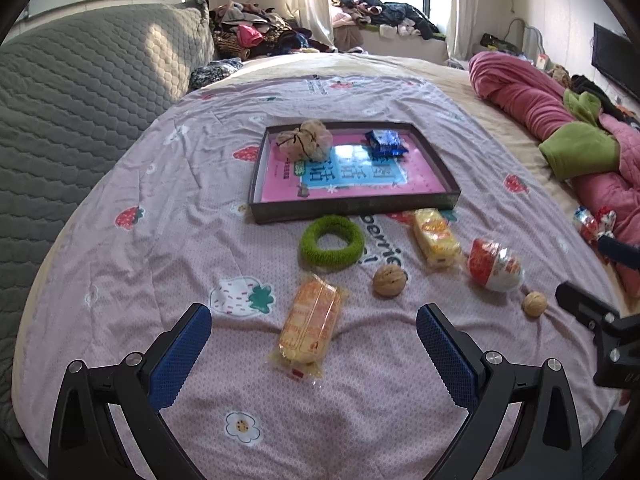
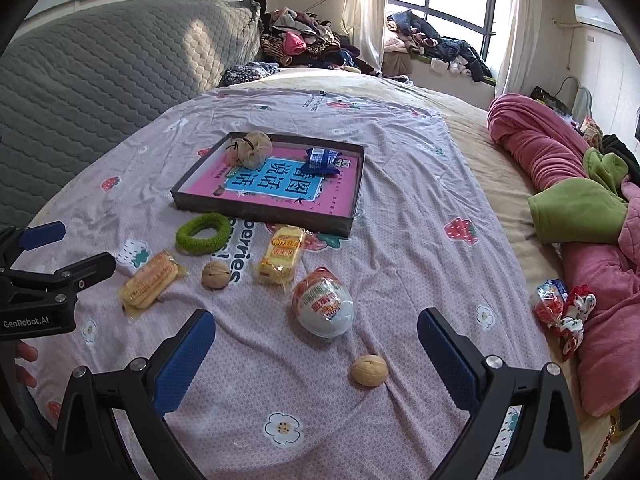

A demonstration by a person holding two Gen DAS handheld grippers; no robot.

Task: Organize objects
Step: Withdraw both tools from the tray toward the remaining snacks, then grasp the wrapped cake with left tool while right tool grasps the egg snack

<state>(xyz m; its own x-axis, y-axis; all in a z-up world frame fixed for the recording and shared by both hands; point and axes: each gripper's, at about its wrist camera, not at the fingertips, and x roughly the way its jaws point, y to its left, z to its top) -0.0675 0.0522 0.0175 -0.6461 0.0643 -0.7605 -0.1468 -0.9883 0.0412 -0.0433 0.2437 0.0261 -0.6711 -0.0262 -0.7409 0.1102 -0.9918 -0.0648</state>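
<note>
A dark tray (image 1: 356, 211) (image 2: 264, 219) with a pink-blue book inside lies on the bed. In it sit a beige net pouch (image 1: 306, 140) (image 2: 249, 149) and a blue snack packet (image 1: 386, 143) (image 2: 322, 160). In front lie a green ring (image 1: 332, 242) (image 2: 202, 233), two yellow cracker packs (image 1: 310, 322) (image 1: 436, 237) (image 2: 150, 284) (image 2: 282, 255), a red-white egg (image 1: 496, 266) (image 2: 323, 308) and two walnuts (image 1: 388, 280) (image 1: 535, 303) (image 2: 216, 275) (image 2: 369, 370). My left gripper (image 1: 314, 334) is open over the near cracker pack. My right gripper (image 2: 316, 338) is open, near the egg.
The lilac strawberry sheet (image 1: 160, 264) covers the bed. A grey quilted headboard (image 1: 80, 92) stands at the left. A pink and green blanket (image 2: 580, 208) lies at the right, with a wrapped sweet (image 2: 560, 308) beside it. Clothes are piled by the window (image 1: 372, 12).
</note>
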